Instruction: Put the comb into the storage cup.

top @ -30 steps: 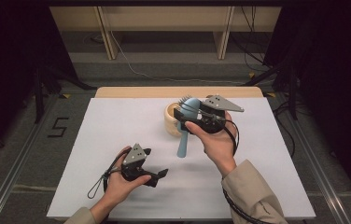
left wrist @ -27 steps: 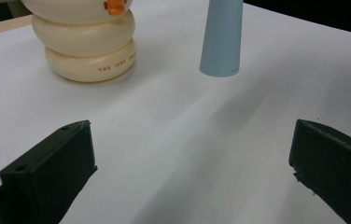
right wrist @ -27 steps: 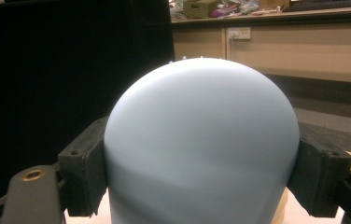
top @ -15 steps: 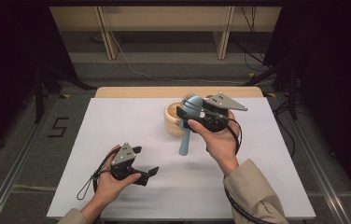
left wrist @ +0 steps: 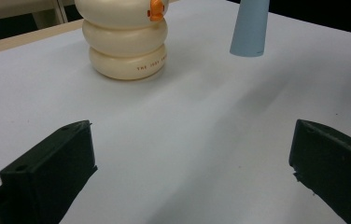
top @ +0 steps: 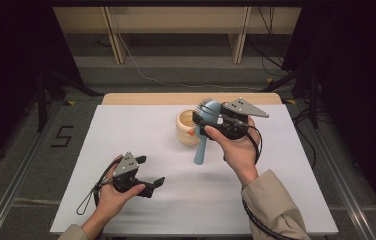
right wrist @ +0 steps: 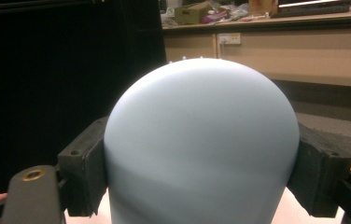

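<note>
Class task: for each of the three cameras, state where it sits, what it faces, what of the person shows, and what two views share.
High view: above the table, looking down; both forearms, left gripper, right gripper clamping the brush.
Left gripper view: low, facing the cream holder; own open jaws.
Right gripper view: behind the brush head; own jaws gripping it.
Shared: high and left views show holder and brush handle.

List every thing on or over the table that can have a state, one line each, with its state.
Blue hairbrush: lifted off the table, head clamped in the right tool, handle hanging down, bristles facing away from the person.
Cream holder: upright on the table, top open, untouched.
Right tool: shut on the blue hairbrush head.
Left tool: open, nothing between its jaws, held low over the white table.
</note>
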`<state>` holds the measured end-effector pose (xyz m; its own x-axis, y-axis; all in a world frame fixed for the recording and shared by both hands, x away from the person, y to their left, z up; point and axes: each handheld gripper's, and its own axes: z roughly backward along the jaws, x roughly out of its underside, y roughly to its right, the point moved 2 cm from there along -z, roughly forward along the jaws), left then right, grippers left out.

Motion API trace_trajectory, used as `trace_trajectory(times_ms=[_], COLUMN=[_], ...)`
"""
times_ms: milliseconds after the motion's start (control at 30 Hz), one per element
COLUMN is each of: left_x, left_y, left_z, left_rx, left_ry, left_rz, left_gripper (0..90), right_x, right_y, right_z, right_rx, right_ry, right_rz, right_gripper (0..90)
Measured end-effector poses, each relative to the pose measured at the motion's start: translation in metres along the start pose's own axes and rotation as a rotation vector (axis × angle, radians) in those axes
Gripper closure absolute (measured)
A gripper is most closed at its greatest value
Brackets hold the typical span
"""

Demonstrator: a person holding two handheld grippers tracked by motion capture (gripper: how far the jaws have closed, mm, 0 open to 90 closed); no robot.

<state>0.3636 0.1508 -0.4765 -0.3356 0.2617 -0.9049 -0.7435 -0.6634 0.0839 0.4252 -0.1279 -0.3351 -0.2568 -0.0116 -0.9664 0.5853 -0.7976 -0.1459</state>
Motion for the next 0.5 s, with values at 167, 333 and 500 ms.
trace_trajectory(times_ms=[167,333,500], left_x=[0.0007,0.0009,0.0017], left_y=[-0.0018,-0.003,-0.0026], left_z=[-0.0003,-0.0004,-0.0019], left_rx=[-0.005,-0.003,-0.001], left_ry=[0.009,0.009,0.007], left_rz=[0.007,0.007,0.011], left_gripper=[0.0,0.0,0.0], right_x=[-0.0008,-0.0015,-0.0032], right_y=[0.0015,0.003,0.0046], right_z=[0.0006,0.0007,0.0016], right_rx=[0.007,0.01,0.011], right_ry=[0.001,0.004,0.01], right_rz=[0.003,0.001,-0.002], right_gripper=[20.1,20.1,20.1])
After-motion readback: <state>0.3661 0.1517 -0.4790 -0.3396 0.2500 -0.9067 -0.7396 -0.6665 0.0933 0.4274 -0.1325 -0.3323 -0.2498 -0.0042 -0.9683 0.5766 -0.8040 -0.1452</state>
